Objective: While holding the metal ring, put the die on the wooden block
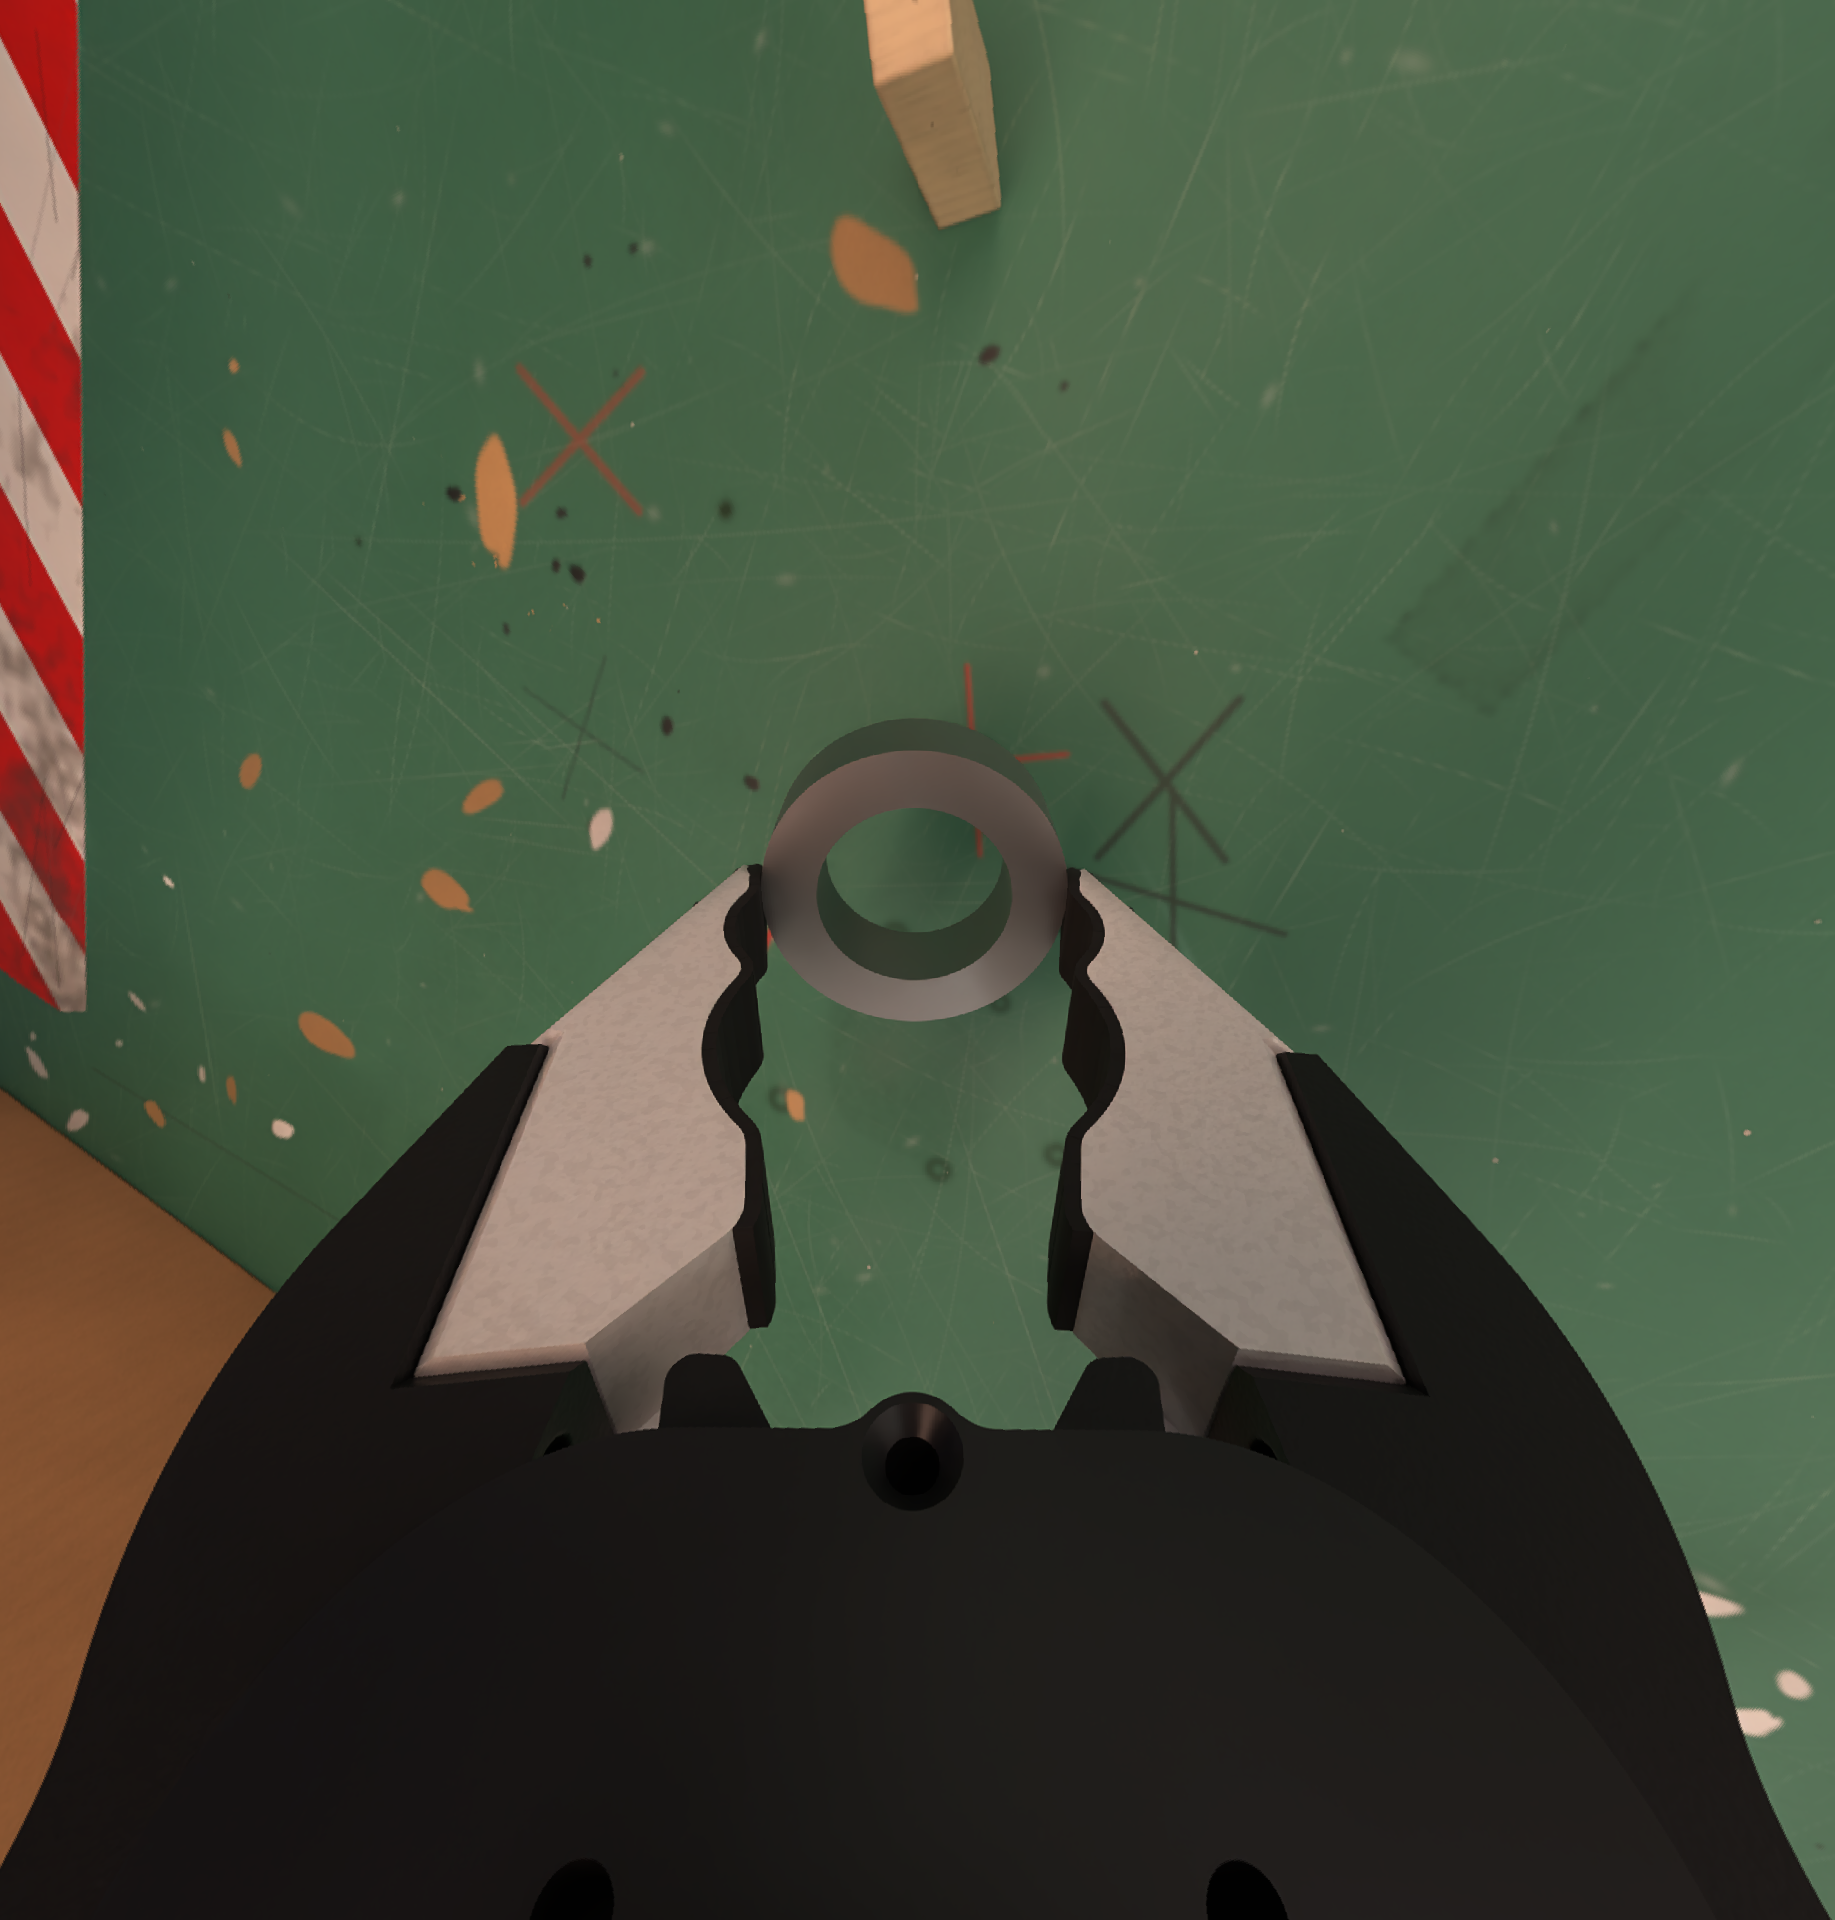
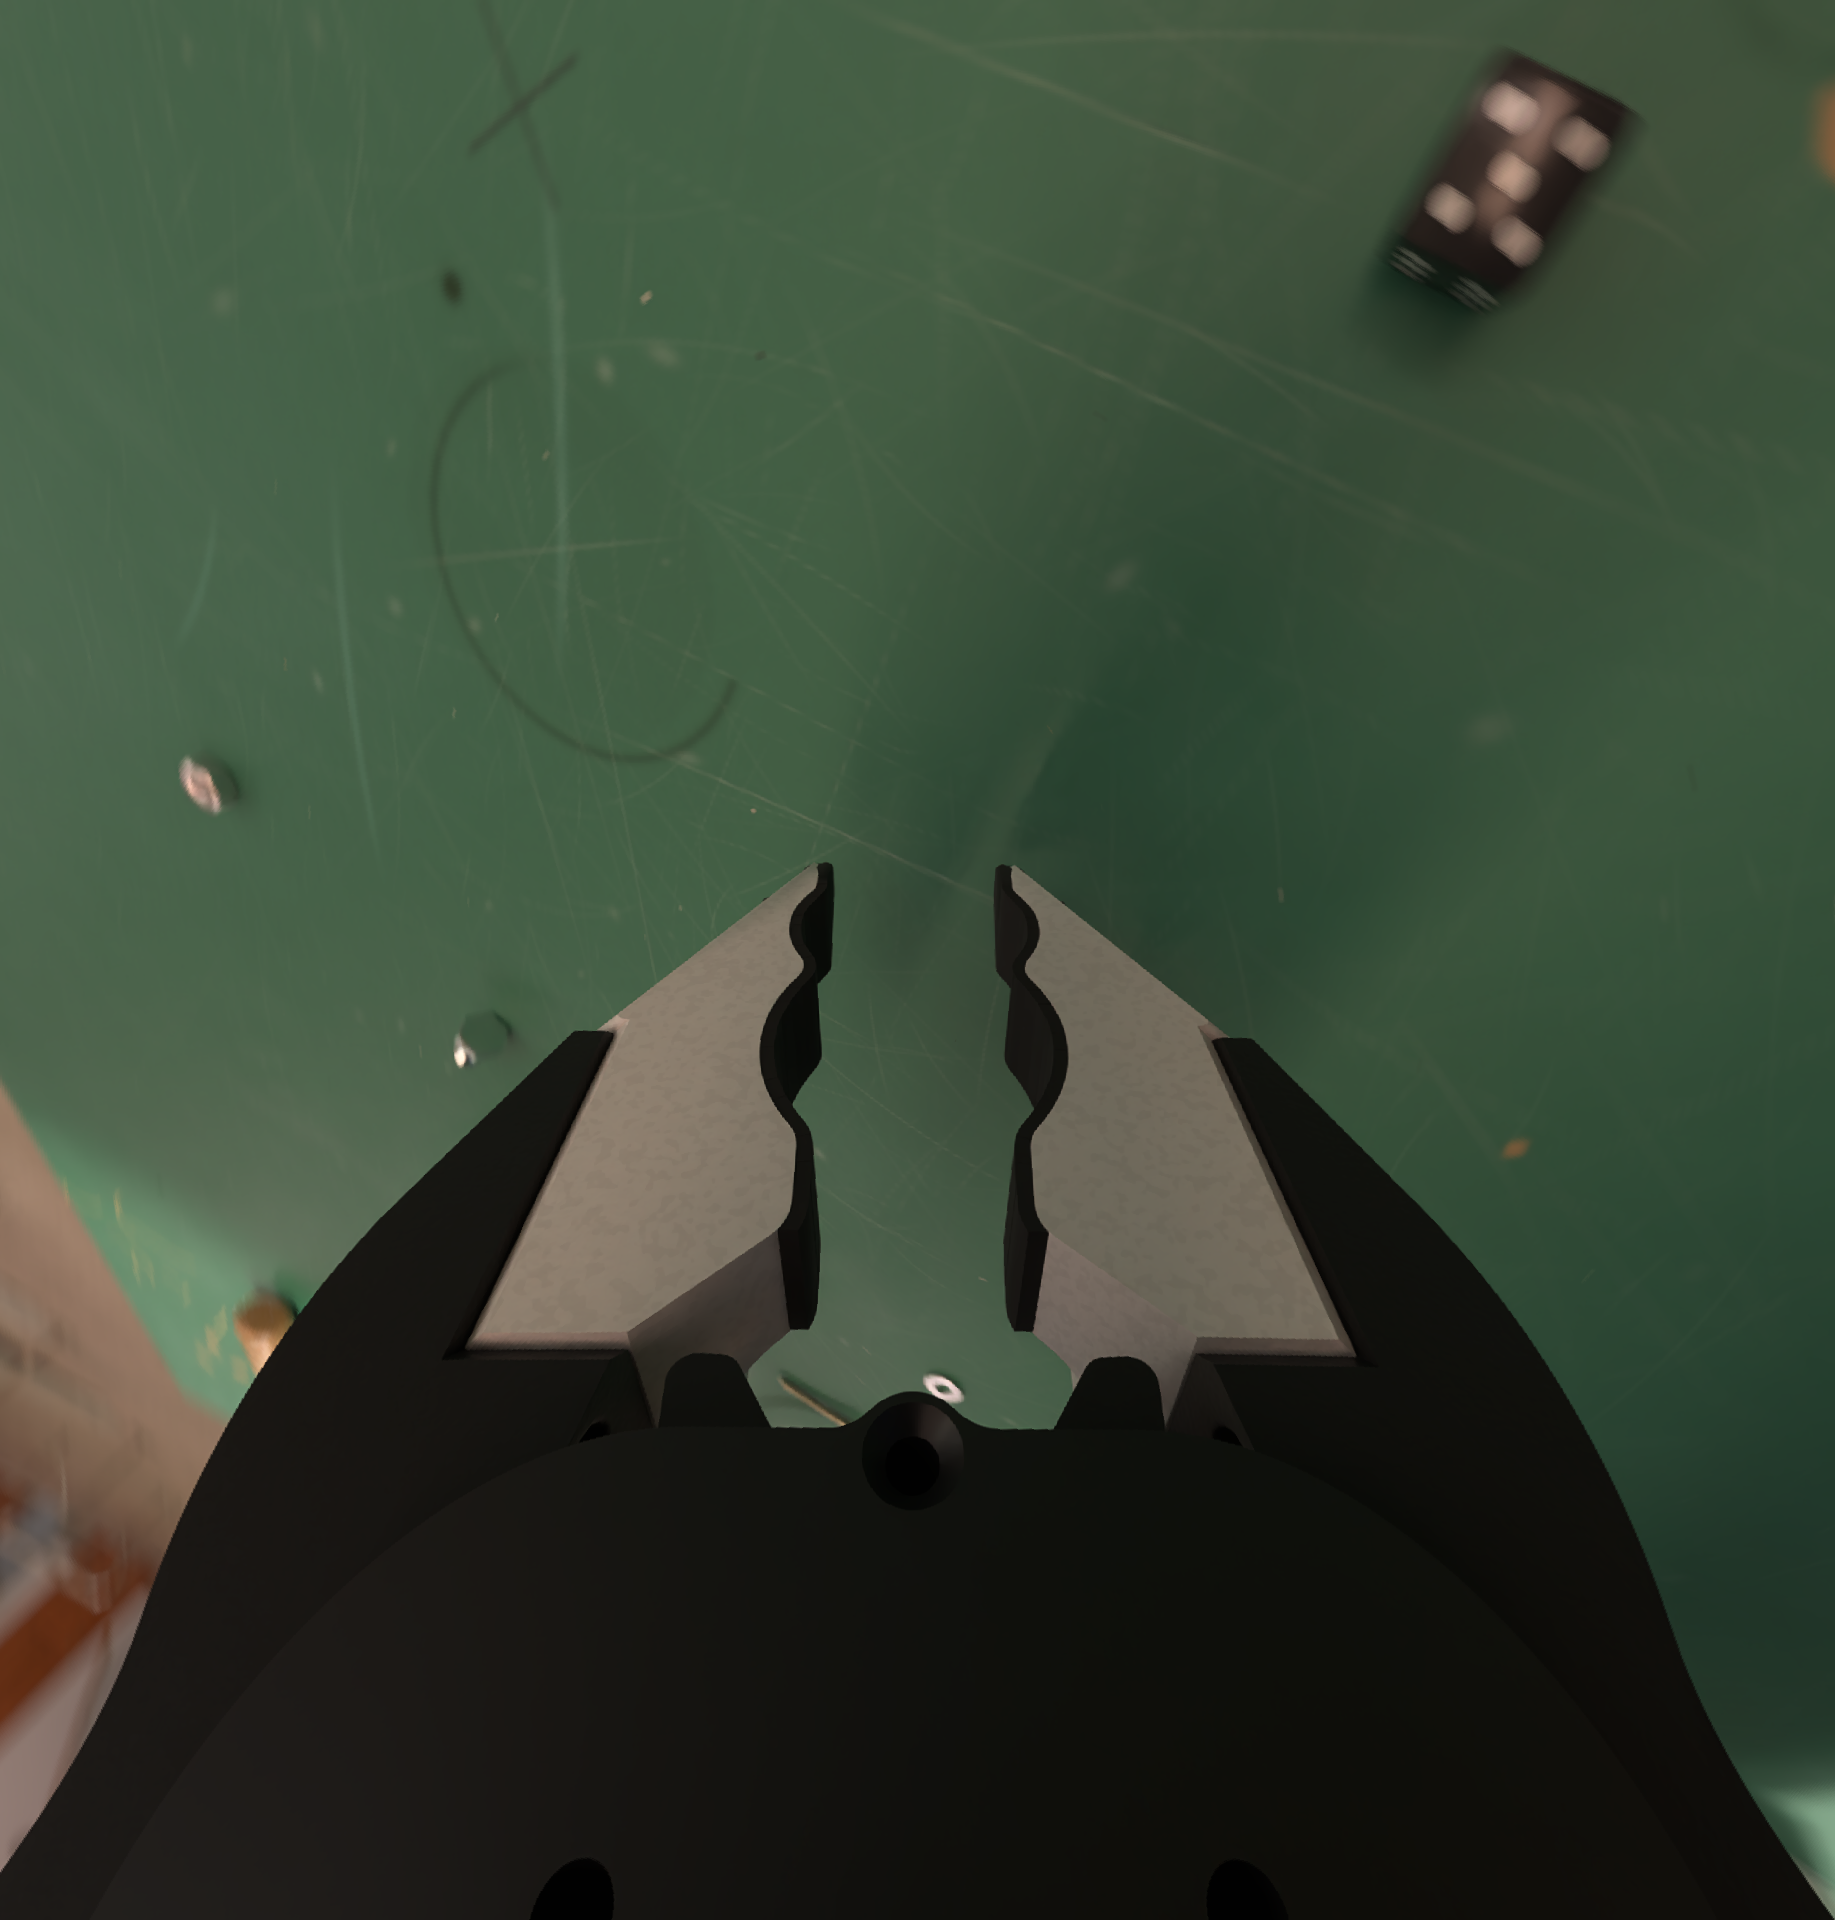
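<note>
My left gripper (image 1: 913, 881) is shut on the grey metal ring (image 1: 913, 992), one fingertip pressed on each side of it, over the green mat (image 1: 1412, 312). The light wooden block (image 1: 939, 104) lies on the mat far ahead, at the top edge of the left wrist view. My right gripper (image 2: 913, 883) is open and empty, its jaws a narrow gap apart above the mat. The black die (image 2: 1505, 177) with white pips lies on the mat far ahead and to the right of it, blurred. The die does not show in the left wrist view.
A red-and-white striped bar (image 1: 19, 520) runs along the mat's left side. Brown tabletop (image 1: 61, 1299) shows past the mat's corner. Small metal nuts (image 2: 206, 781) (image 2: 482, 1039), a washer (image 2: 942, 1385) and a short wooden peg (image 2: 264, 1325) lie left of and under my right gripper.
</note>
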You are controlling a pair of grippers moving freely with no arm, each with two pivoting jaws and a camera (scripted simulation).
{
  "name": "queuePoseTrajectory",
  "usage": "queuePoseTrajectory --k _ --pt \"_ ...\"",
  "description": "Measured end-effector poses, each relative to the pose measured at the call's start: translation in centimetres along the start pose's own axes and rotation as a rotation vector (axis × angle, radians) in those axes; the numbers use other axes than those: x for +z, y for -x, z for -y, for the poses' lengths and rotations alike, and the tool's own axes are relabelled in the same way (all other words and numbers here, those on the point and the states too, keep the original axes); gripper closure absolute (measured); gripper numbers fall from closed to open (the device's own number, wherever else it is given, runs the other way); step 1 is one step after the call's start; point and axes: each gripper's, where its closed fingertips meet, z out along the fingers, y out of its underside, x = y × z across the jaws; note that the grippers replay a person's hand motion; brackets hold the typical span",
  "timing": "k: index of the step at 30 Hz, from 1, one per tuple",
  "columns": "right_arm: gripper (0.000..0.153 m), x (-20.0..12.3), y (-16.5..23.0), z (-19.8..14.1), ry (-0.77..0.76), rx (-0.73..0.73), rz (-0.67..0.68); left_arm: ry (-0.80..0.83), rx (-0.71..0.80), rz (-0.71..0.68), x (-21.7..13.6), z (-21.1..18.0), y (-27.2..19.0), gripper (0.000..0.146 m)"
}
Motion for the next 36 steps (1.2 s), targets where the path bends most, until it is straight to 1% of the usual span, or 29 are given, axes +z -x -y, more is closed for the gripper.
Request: queuePoseTrajectory --k 1,3,4,6,8,10,13,16,18,20,22,25,26,27,28,30,31,32,33,34,35,36 --pt "0.120 -0.3 -0.2 -0.2 -0.071 0.058 -0.031 -0.010 0.000 -0.004 0.0 0.2 0.0 0.089" --pt "0.115 -1.4 -0.8 0.5 -0.270 0.163 -0.064 -0.020 -0.002 -0.010 0.2 0.4 0.0 0.089" --pt "0.109 -2.0 -1.8 0.9 -0.347 0.179 -0.145 -0.022 0.000 -0.011 0.4 0.5 0.1 0.089" --pt "0.100 -2.7 -3.5 1.7 -0.402 0.124 -0.304 -0.023 0.006 -0.020 0.7 0.7 0.0 0.089" --pt "0.091 -2.8 -5.0 2.5 -0.363 0.009 -0.387 -0.018 0.013 -0.026 0.9 0.8 -0.1 0.089" --pt "0.085 -2.3 -6.1 3.3 -0.277 -0.141 -0.401 -0.013 0.016 -0.026 1.0 1.0 -0.1 0.089" --pt "0.086 -2.0 -7.2 4.0 -0.138 -0.347 -0.392 -0.012 0.013 -0.020 0.8 1.3 -0.2 0.089" --pt "0.087 -1.9 -7.5 4.5 -0.047 -0.469 -0.338 -0.023 0.007 -0.013 0.7 1.6 -0.2 0.089" --pt "0.093 -1.9 -7.6 4.9 -0.027 -0.498 -0.310 -0.032 0.004 -0.021 0.7 1.7 -0.2 0.089" --pt "0.103 -1.9 -7.6 5.1 -0.019 -0.477 -0.294 -0.026 0.003 -0.023 0.8 1.7 -0.2 0.089" --pt "0.109 -1.9 -7.2 5.4 -0.067 -0.428 -0.254 -0.028 0.002 -0.024 0.9 1.7 0.0 0.089" --pt "0.115 -2.4 -6.3 6.4 -0.237 -0.296 -0.187 -0.027 0.001 -0.029 1.0 1.8 0.0 0.089" --pt "0.121 -3.1 -5.8 7.1 -0.329 -0.267 -0.177 -0.024 -0.001 -0.032 1.1 1.8 0.0 0.089" --pt "0.130 -3.7 -5.1 7.8 -0.414 -0.236 -0.158 -0.022 -0.002 -0.037 1.2 1.9 0.0 0.089" --pt "0.134 -4.0 -4.6 8.3 -0.458 -0.211 -0.149 -0.021 -0.002 -0.039 1.3 2.0 -0.1 0.089" --pt "0.135 -3.6 -4.3 8.8 -0.447 -0.186 -0.188 -0.004 0.003 -0.040 1.5 2.0 -0.1 0.089" --pt "0.135 -3.3 -4.4 8.9 -0.439 -0.165 -0.200 0.006 0.009 -0.038 1.5 2.0 -0.1 0.089" --pt "0.130 -2.9 -4.7 8.8 -0.423 -0.128 -0.213 0.006 0.009 -0.037 1.5 2.0 -0.1 0.089" --pt "0.119 -2.8 -5.3 8.4 -0.397 -0.074 -0.242 0.001 0.004 -0.039 1.4 2.1 -0.2 0.089" --pt "0.103 -2.7 -5.9 8.1 -0.383 -0.014 -0.270 -0.004 0.000 -0.038 1.3 2.1 -0.2 0.089" --pt "0.093 -2.9 -6.3 8.1 -0.398 0.048 -0.289 -0.005 -0.003 -0.034 1.2 2.0 -0.1 0.089" --pt "0.091 -3.0 -6.4 8.3 -0.433 0.107 -0.287 -0.007 -0.009 -0.030 1.2 2.0 -0.1 0.089"
